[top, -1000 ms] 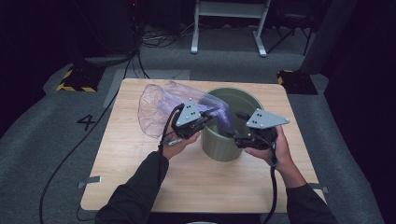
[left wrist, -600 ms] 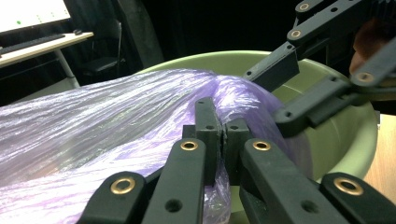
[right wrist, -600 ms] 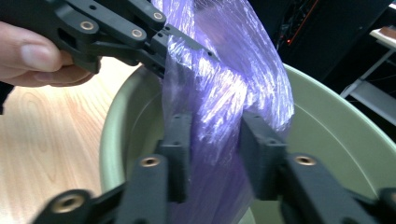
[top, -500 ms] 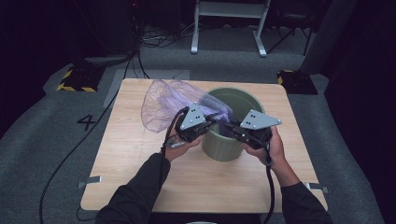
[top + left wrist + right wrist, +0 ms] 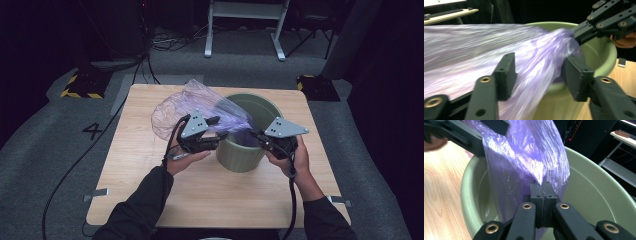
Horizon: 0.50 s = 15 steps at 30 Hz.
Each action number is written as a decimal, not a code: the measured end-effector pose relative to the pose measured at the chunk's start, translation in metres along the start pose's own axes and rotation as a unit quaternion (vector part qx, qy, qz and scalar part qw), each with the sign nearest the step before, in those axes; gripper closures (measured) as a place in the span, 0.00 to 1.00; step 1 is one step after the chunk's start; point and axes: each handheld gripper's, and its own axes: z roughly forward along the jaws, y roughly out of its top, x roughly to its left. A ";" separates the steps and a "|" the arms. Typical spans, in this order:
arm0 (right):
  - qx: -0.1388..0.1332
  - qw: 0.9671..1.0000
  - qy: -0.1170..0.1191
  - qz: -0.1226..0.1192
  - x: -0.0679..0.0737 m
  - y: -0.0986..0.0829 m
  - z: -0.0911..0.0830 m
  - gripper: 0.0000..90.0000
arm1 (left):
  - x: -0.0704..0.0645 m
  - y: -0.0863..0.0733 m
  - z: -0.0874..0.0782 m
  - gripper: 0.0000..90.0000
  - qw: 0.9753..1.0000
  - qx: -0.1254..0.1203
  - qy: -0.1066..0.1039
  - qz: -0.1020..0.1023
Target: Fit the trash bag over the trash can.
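Note:
A translucent purple plastic bag [image 5: 175,112] stretches from the table's left over the mouth of a green bin [image 5: 245,155]. My right gripper [image 5: 253,134] sits above the bin's near rim, shut on one corner of the bag [image 5: 529,152], with the bin's inside [image 5: 599,195] below it. My left gripper [image 5: 219,129] is at the bin's left side. In the left gripper view its jaws [image 5: 541,72] stand open, and the bag [image 5: 474,50] runs between them without being pinched. The bin's rim [image 5: 604,55] lies beyond.
The bin stands right of centre on a wooden table [image 5: 150,200]. Bare wood lies in front and to the left. Beyond the table are a dark floor with cables [image 5: 165,42], a white stand [image 5: 245,30] and hazard-striped blocks [image 5: 80,85].
The bag has been drawn rightward and now stretches farther over the bin's mouth. Both grippers have shifted slightly nearer the bin.

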 end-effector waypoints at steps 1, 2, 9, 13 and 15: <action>0.000 1.000 -0.001 0.000 -0.001 -0.001 -0.001 1.00 | 0.001 -0.001 -0.005 0.47 1.000 0.000 -0.001 -0.002; 0.002 1.000 -0.004 0.002 -0.002 -0.002 -0.003 1.00 | 0.003 -0.003 -0.011 0.45 1.000 0.001 0.000 -0.004; -0.001 1.000 -0.018 0.016 -0.013 -0.009 -0.014 1.00 | 0.010 -0.023 -0.051 0.36 1.000 0.008 0.008 -0.009; 0.000 0.999 -0.027 0.019 -0.017 -0.011 -0.019 1.00 | 0.013 -0.030 -0.064 0.29 1.000 0.006 0.019 -0.018; 0.000 0.999 -0.032 0.022 -0.019 -0.012 -0.020 1.00 | 0.019 -0.037 -0.076 0.26 0.999 -0.004 0.026 -0.033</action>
